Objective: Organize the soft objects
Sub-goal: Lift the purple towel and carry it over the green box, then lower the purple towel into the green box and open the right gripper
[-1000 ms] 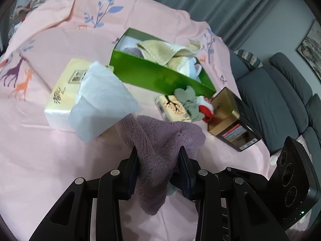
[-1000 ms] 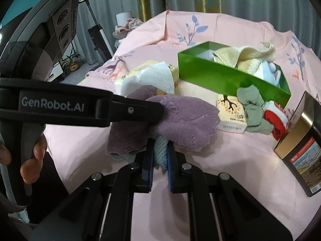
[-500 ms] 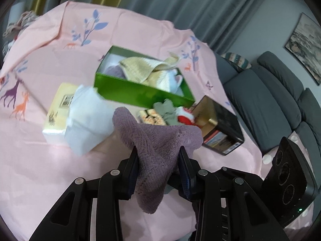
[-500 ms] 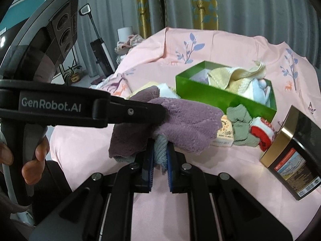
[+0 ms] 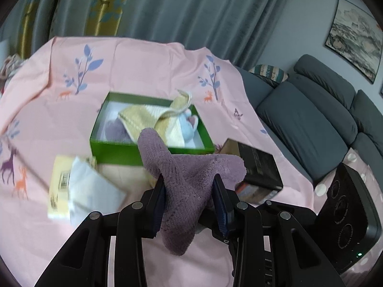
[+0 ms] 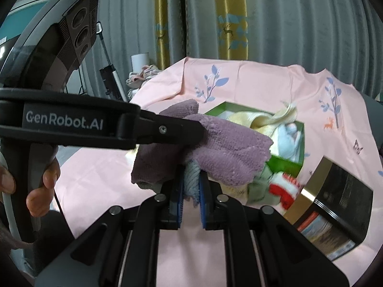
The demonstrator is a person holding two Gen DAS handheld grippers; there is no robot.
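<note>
Both grippers had the purple towel [image 5: 191,179] pinched up in the air, just in front of the green box [image 5: 124,150]. The left gripper [image 5: 189,198] was clamped on the thick purple part, while the right gripper [image 6: 190,186] was squeezed tight on its grey-blue underside.

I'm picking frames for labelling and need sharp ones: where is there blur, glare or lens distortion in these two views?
Left wrist view: the tissue pack is smeared by motion, the green box softer, the purple towel in the left gripper sharp; edges curve. Right wrist view: the red and white sock is blurred, the tin shows a bright glint, the right gripper is crisp.
</note>
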